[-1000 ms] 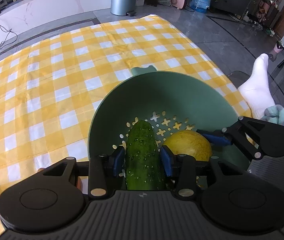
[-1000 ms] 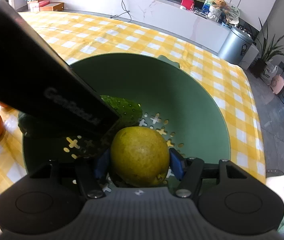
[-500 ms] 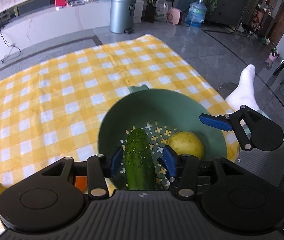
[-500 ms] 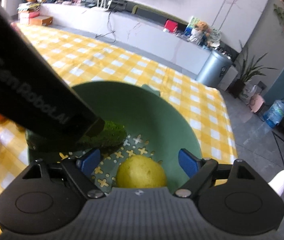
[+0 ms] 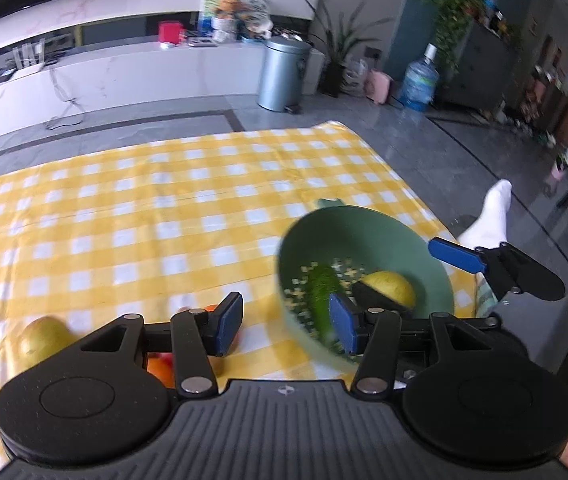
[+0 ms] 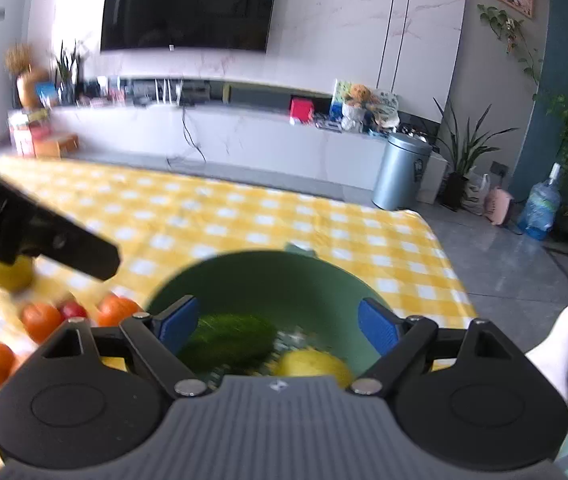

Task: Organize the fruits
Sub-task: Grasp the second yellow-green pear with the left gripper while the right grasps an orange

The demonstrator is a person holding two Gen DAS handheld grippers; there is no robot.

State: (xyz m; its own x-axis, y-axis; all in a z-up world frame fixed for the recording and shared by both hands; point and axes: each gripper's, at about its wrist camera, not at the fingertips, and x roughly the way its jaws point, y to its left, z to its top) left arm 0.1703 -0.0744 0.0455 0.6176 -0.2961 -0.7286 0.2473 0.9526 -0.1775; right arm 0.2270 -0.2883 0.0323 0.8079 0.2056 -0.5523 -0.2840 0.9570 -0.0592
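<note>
A green perforated bowl point(image 5: 364, 220) stands on the yellow checked cloth near its right edge. In it lie a dark green cucumber point(image 5: 322, 284) and a round yellow fruit point(image 5: 390, 286). My left gripper point(image 5: 286, 322) hangs above the cloth just left of the bowl. Its jaws are opening and nothing is between them. My right gripper point(image 6: 278, 322) is open wide above the bowl point(image 6: 268, 264), clear of the cucumber point(image 6: 228, 340) and the yellow fruit point(image 6: 312, 364). Oranges point(image 6: 40, 318), a small red fruit point(image 6: 72, 310) and a yellow-green fruit point(image 6: 10, 274) lie on the cloth to the left.
A yellow pear-like fruit point(image 5: 42, 340) and an orange point(image 5: 160, 368) lie by the left gripper's base. A person's white-socked foot point(image 5: 488, 216) rests beyond the cloth's right edge. A metal bin point(image 5: 282, 74) and a water bottle point(image 5: 420, 80) stand far behind.
The left gripper let go of the cucumber and the right let go of the yellow fruit, both left in the bowl. Both grippers rose and drew back, and the left one shifted left off the bowl.
</note>
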